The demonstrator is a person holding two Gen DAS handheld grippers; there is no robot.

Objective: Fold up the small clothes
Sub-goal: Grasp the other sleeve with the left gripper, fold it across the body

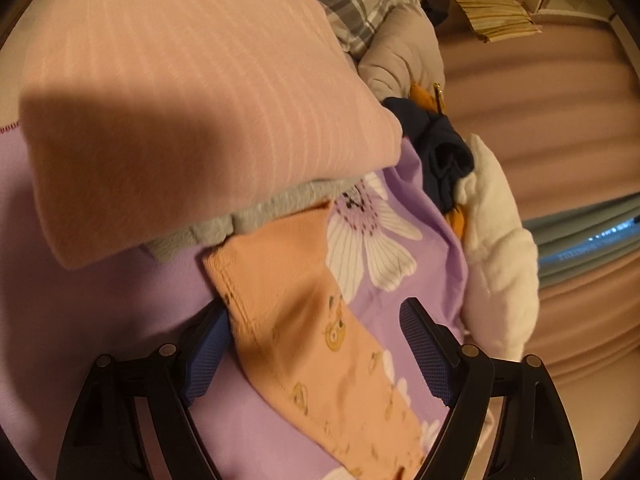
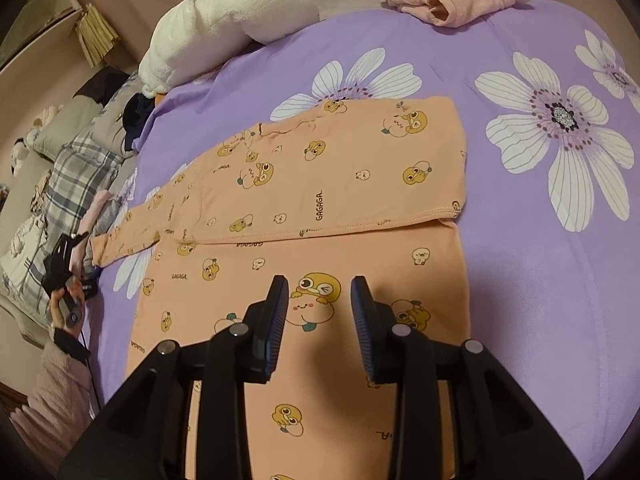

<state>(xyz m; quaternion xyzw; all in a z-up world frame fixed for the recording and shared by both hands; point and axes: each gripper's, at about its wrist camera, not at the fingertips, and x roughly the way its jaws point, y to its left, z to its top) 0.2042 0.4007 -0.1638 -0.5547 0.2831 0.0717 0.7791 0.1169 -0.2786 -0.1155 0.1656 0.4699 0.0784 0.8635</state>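
Note:
An orange child's top (image 2: 320, 184) printed with cartoon ducks lies flat on the purple flowered bedspread (image 2: 520, 280). Its far side is folded over onto the body. One sleeve (image 2: 128, 236) stretches out to the left. My left gripper (image 1: 316, 340) is open, its jaws on either side of that sleeve's cuff (image 1: 288, 300), which lies on the bedspread (image 1: 404, 300). The left gripper also shows small in the right wrist view (image 2: 76, 248), beside the cuff. My right gripper (image 2: 320, 292) is open and empty, just above the top's near half.
A folded stack with a pink striped garment (image 1: 180, 100) on a grey one (image 1: 224, 220) lies just beyond the cuff. A white fluffy blanket (image 2: 224, 24), dark clothes (image 1: 436, 152), plaid bedding (image 2: 76, 176) and folded pink clothes (image 2: 452, 0) ring the bedspread.

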